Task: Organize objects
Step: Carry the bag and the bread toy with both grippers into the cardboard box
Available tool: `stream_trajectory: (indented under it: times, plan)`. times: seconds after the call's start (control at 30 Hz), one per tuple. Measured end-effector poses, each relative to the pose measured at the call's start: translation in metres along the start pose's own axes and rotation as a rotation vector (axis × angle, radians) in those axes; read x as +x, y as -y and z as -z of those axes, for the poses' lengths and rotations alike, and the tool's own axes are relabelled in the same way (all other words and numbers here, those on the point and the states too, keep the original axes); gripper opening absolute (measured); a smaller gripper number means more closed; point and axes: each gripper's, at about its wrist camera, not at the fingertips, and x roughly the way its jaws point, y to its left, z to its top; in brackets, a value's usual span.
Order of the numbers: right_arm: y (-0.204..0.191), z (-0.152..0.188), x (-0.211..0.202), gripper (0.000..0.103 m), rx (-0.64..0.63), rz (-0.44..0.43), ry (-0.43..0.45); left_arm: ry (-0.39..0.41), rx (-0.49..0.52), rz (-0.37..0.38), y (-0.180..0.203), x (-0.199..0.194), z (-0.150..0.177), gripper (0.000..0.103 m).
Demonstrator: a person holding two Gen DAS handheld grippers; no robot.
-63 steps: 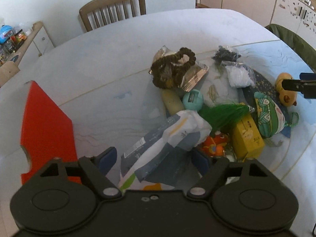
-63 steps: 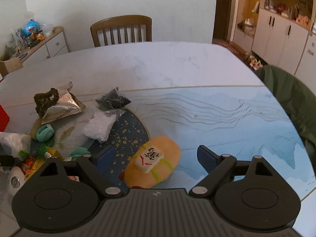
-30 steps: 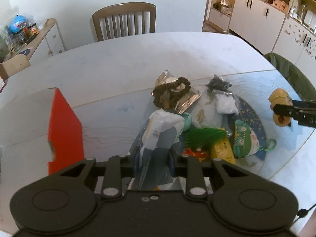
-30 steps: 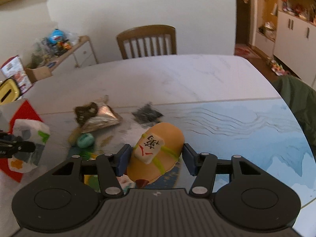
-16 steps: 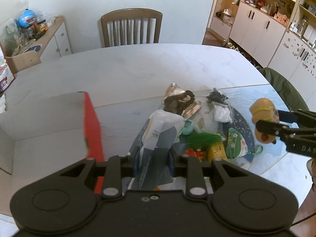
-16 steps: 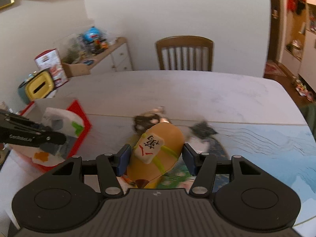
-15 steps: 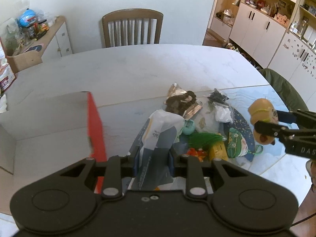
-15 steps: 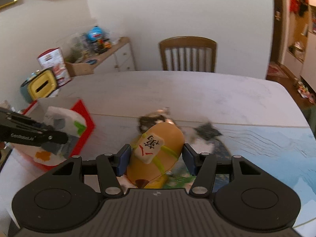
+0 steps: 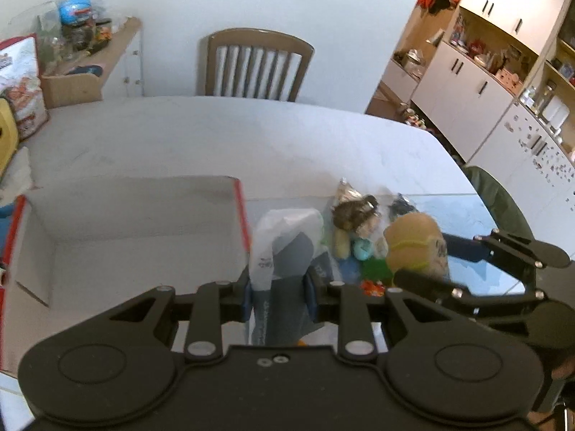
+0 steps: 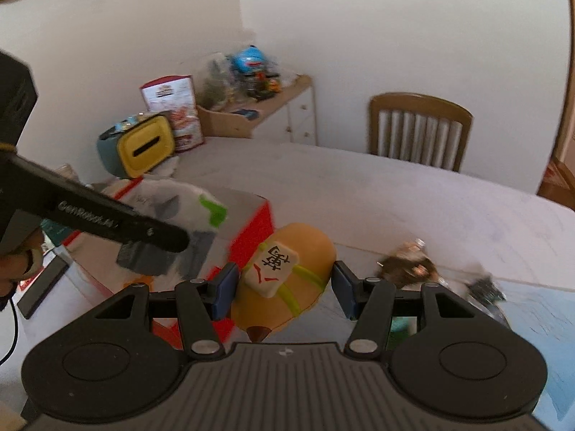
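**boxfan:** Over the white surface [image 9: 222, 136], both grippers were up in the air and loaded. Left gripper [image 9: 278, 296] had its jaws clenched on a white and grey plastic pack [image 9: 284, 251], which sat just right of the red-edged cardboard box [image 9: 125, 222]. Box was open at the top, white inside.

**tidy_tom:** And the right one?

**boxfan:** Right gripper [image 10: 284, 289] had its jaws squeezed on an orange plush toy [image 10: 294, 273], the one with a white tile patch and yellow-green straps. In its own view the toy hung in front of the box's red corner [image 10: 251, 237]. From the left wrist view you could see the same toy [image 9: 413, 248] held just right of the pack, above the pile.

**tidy_tom:** What was left in the pile?

**boxfan:** Pretty blurry, honestly. A dark brown fuzzy thing on a silver packet [image 9: 354, 212], a small teal round thing [image 9: 363, 249], something green [image 9: 375, 269], a black bag [image 9: 402, 204]. All lying close together on the surface, right of the box. A wooden chair [image 9: 255, 64] stood at the far side.
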Motion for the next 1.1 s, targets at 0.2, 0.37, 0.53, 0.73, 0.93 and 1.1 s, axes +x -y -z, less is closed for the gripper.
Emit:
stream_trajectory:
  times: [0.2,0.37,0.53,0.73,0.93,1.1]
  plan:
    - [-0.039,-0.016,0.026,0.056,-0.046,-0.024,-0.006,0.035,0.017,-0.064,-0.034,-0.012,-0.010,0.026]
    - [-0.078,-0.021,0.058,0.056,-0.105,-0.057,-0.036,0.018,0.042,-0.149,-0.066,-0.005,-0.009,0.026]
    - [-0.108,-0.020,0.096,0.056,-0.154,-0.063,-0.099,-0.031,0.055,-0.201,-0.101,0.010,-0.005,0.026]
    - [-0.130,-0.017,0.141,0.056,-0.184,-0.052,-0.167,-0.112,0.085,-0.249,-0.130,0.035,0.000,0.026]
    - [-0.145,-0.008,0.177,0.056,-0.189,-0.077,-0.265,-0.189,0.128,-0.282,-0.146,0.059,0.008,0.026]
    - [-0.153,-0.003,0.198,0.056,-0.202,-0.085,-0.326,-0.224,0.133,-0.273,-0.154,0.069,0.011,0.027]
